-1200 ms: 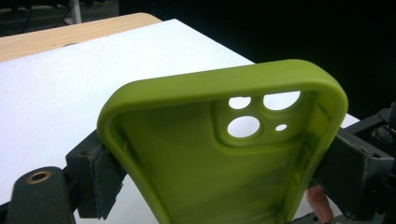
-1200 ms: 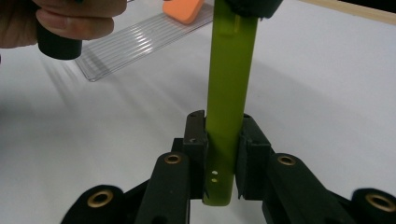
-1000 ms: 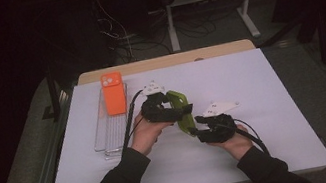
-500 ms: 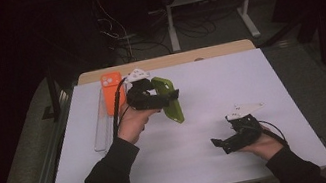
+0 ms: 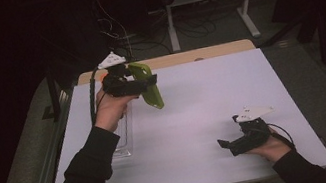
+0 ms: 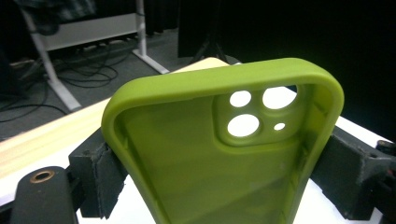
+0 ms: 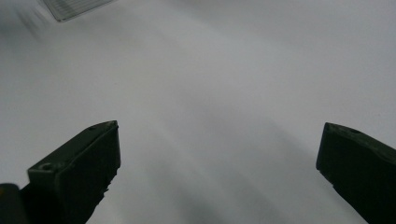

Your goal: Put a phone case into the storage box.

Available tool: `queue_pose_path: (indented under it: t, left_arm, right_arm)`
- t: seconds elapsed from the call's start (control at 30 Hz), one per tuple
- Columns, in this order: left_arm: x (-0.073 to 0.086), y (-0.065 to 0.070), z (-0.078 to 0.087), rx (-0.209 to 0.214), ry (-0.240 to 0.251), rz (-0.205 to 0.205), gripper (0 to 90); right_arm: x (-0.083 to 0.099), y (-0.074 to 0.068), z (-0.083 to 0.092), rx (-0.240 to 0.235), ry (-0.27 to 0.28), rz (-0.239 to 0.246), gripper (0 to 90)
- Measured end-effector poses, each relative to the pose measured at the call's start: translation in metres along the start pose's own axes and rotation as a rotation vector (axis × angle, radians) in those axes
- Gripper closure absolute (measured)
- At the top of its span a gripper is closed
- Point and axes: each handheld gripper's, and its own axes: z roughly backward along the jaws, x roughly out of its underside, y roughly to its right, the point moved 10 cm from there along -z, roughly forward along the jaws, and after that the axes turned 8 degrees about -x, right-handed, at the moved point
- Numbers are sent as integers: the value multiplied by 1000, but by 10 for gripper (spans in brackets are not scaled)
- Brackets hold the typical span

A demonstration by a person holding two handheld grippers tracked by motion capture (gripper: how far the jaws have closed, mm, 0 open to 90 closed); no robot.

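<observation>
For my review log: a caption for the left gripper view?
Left hand-held gripper clamps a green phone case by its sides.

No lettering to read

I find no text, label, brand or number on the green phone case (image 6: 219, 158) that I hold, nor on the white table (image 5: 213, 98).

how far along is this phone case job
Done: the green case is off the table, clamped across its sides by the left tool. The right tool has just opened; it's empty, low over the white table. In hand: the left hand carries the case above the clear tray. Left, probably: setting the case down; where is unclear.
</observation>
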Motion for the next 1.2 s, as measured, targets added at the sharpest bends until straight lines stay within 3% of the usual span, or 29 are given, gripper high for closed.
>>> queue_pose_path:
  t: [0.53, 0.73, 1.2]
  left_arm:
    - [-1, -77, 19, -158, -28, -12, 136]
    - [7, -103, 20, -216, -57, 19, 135]
    - [45, -135, 15, -282, -140, 68, 134]
  right_arm:
    - [0, 2, 0, 14, -1, 7, 0]
    - [2, 2, -1, 18, -7, 3, 0]
    - [1, 3, 0, 22, -4, -3, 0]
